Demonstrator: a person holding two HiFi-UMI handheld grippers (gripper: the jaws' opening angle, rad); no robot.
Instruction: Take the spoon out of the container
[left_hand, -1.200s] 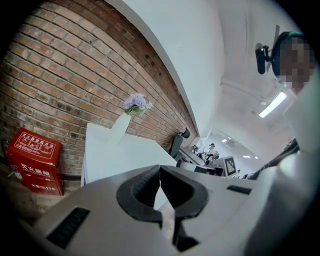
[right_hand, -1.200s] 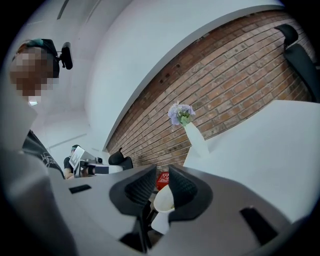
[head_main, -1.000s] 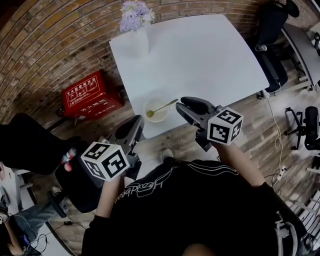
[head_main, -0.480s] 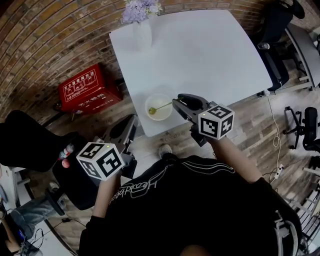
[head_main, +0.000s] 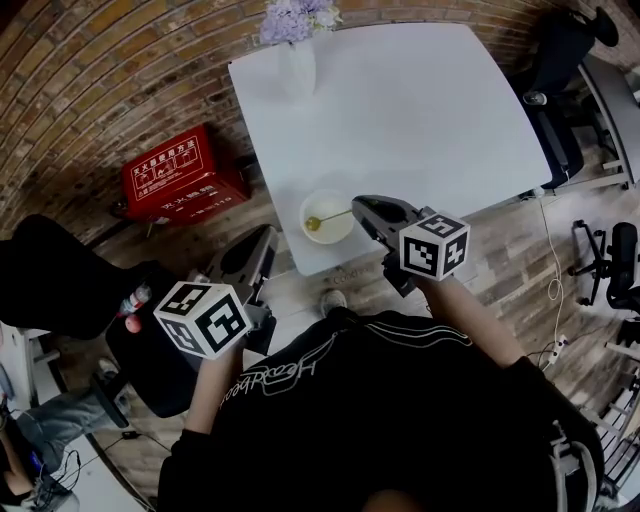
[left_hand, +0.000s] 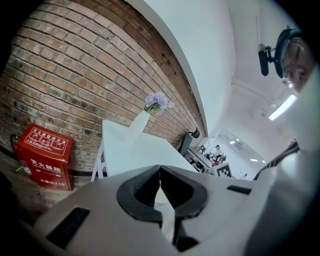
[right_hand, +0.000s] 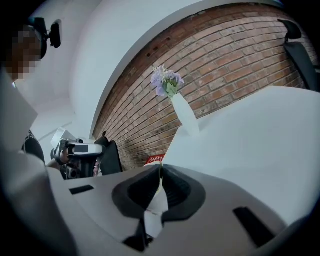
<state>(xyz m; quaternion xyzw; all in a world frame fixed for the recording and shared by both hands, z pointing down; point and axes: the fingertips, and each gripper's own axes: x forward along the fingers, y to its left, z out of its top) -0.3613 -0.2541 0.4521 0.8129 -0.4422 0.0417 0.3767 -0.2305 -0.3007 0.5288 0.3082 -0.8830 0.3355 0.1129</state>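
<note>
A white bowl (head_main: 327, 233) stands near the front edge of the white table (head_main: 400, 110). A gold spoon (head_main: 327, 219) lies in it, head to the left and handle over the right rim. My right gripper (head_main: 361, 207) is at the handle's end. Its jaws are closing, and in the right gripper view the thin handle (right_hand: 160, 173) stands pinched between the tips of the right gripper (right_hand: 160, 171). My left gripper (head_main: 268, 240) hangs below the table's edge, left of the bowl. It is shut and empty, and the tips of the left gripper (left_hand: 160, 169) meet.
A white vase of lilac flowers (head_main: 298, 50) stands at the table's far left corner. A red box (head_main: 180, 180) sits on the floor by the brick wall. Black office chairs (head_main: 555, 80) are at the right. A person's dark leg is at the left.
My right gripper has moved left and a little forward, up to the end of the spoon's handle. The left gripper has stayed low beside the table.
</note>
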